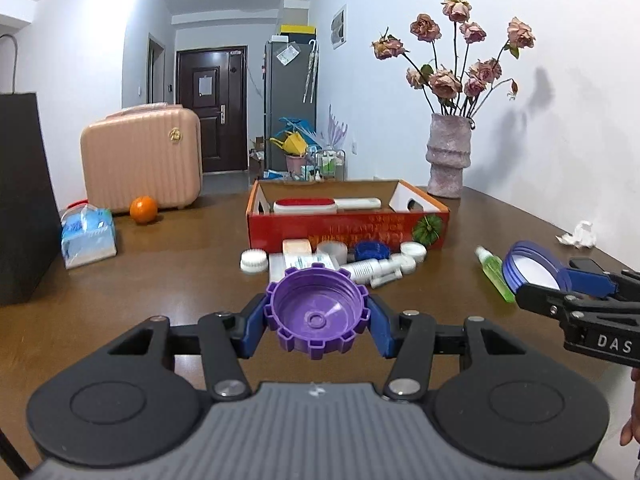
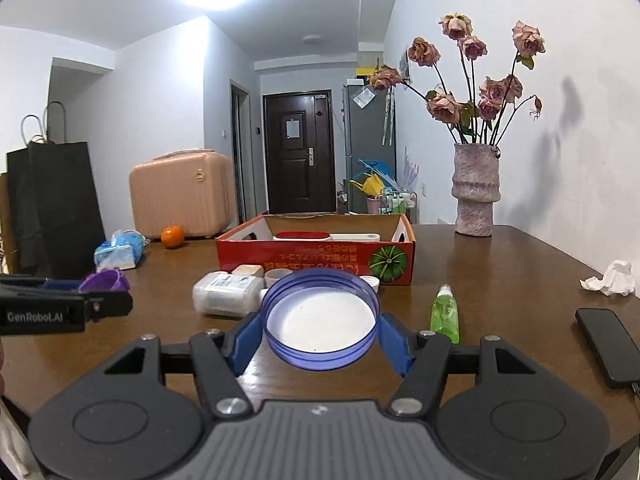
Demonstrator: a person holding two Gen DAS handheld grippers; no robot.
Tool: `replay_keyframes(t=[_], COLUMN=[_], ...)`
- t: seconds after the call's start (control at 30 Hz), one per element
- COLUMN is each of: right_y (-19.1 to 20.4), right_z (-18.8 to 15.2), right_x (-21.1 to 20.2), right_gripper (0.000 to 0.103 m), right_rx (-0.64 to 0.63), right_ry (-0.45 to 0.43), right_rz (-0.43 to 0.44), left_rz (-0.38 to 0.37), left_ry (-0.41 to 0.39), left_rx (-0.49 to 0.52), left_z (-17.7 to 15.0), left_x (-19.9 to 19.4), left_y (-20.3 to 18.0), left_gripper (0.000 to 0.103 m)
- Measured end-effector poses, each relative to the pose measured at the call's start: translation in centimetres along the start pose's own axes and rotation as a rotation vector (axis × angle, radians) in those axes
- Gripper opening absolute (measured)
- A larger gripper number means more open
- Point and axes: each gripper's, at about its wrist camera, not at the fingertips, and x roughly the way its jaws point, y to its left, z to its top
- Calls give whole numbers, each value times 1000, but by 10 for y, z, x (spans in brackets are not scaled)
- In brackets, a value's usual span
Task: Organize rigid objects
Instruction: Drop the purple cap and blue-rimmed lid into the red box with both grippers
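My left gripper is shut on a purple toothed cap, held hollow side up above the brown table. My right gripper is shut on a wide blue lid with a white inside. Each gripper shows at the edge of the other's view: the right gripper with its blue lid, and the left gripper with the purple cap. Ahead stands an open red cardboard box with a red-and-white brush inside. Several white caps, jars and a small box lie in front of it.
A green spray bottle lies right of the lid. A black phone and crumpled tissue are at the right. A vase of dried roses stands by the wall. An orange, tissue pack, pink suitcase and black bag are left.
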Motion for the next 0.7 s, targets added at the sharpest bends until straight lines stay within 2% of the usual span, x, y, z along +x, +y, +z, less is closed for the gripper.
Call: replay_keyframes(t=[0.13,0.23,0.3,0.4,0.53,0.7], right_y=[-12,-24,-33,-45,-63,-81], right_z=[24,50,71,103,138,161], right_x=[29,62,88,131,204,316], right_gripper=[63,63,63,63,63,63], right_rx=[-4,-6,-7,-23,-50,-62], right_ry=[0,19,38,56,107,281], right_rz=[5,40,78,102,94,75], left_rz=[-15,-26,-65,-94,-93,-77], left_ry=[-30,-37,-20,29,116,272], left_rx=[12,17,5,-1,-13,-16], left_z=[34,65,87,118,153,171], left_x=[36,70,99,150,226,325], left_y=[5,10,17,28,40,51], left_gripper=[53,53,53,53,53,53])
